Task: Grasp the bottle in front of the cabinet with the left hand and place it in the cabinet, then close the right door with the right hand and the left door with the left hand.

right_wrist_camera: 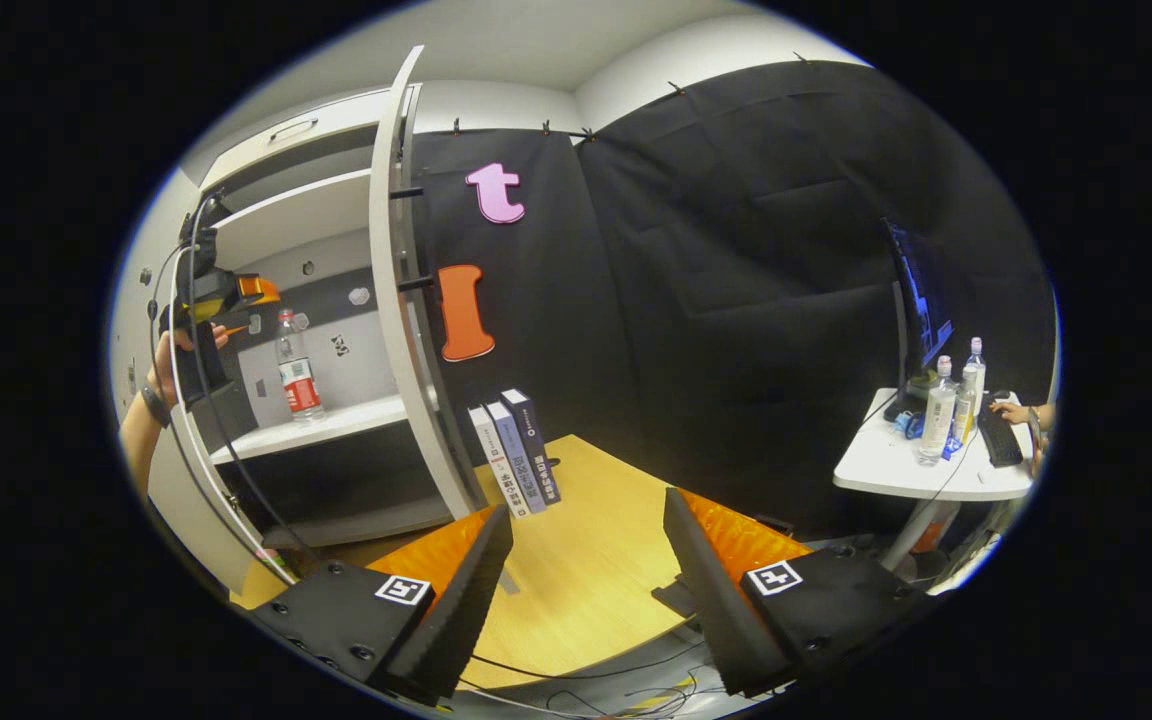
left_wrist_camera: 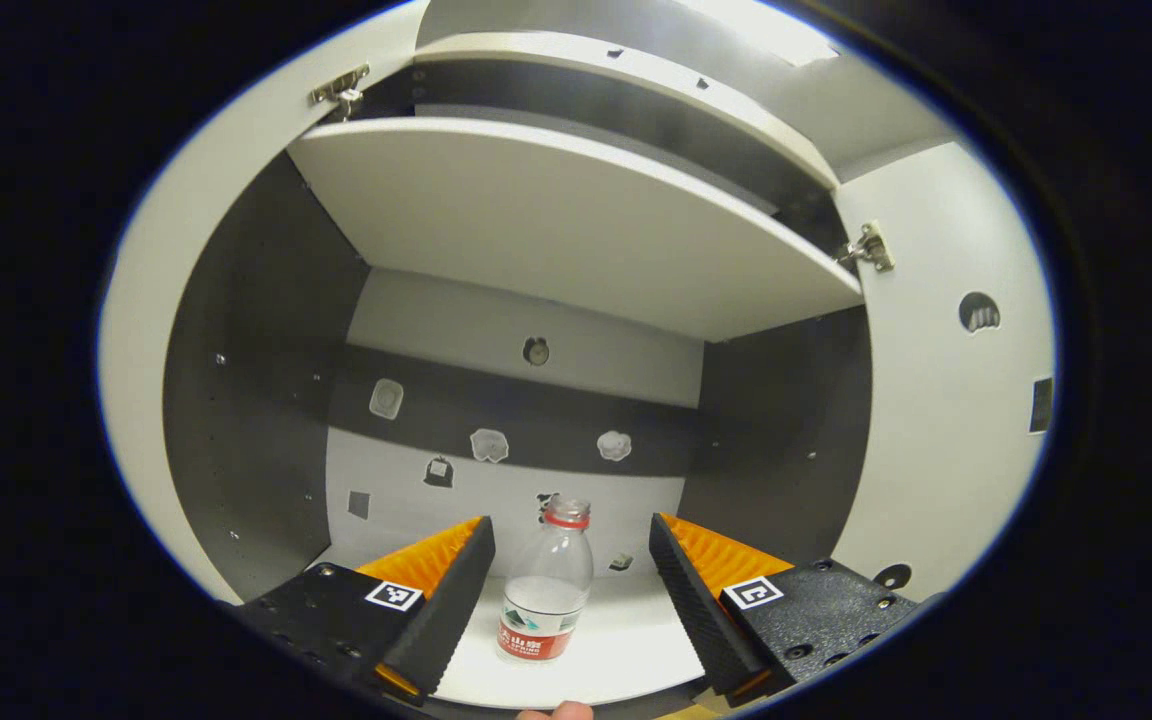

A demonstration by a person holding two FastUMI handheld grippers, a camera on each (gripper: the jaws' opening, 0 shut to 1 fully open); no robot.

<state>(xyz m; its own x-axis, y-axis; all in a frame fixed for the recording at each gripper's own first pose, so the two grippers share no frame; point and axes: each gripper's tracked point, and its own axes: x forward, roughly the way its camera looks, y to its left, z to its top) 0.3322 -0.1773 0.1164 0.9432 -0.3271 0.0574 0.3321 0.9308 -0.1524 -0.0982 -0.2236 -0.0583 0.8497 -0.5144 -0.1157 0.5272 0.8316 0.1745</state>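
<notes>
- Left gripper view: left gripper [left_wrist_camera: 571,580] fingers spread wide, either side of the bottle [left_wrist_camera: 546,585], touching neither side.
- Bottle upright on the cabinet's lower shelf [left_wrist_camera: 626,655], near its front edge.
- Right gripper view: right gripper [right_wrist_camera: 586,570] fingers apart, empty, above the table [right_wrist_camera: 586,520]; right door [right_wrist_camera: 406,300] open.

From my left hand-held gripper [left_wrist_camera: 568,590], the bottle [left_wrist_camera: 547,590] stands dead ahead between spread fingers, with shelf room at 9 and 3 o'clock. The upper shelf [left_wrist_camera: 576,220] caps 12 o'clock. Right door [right_wrist_camera: 406,300] juts open.
</notes>
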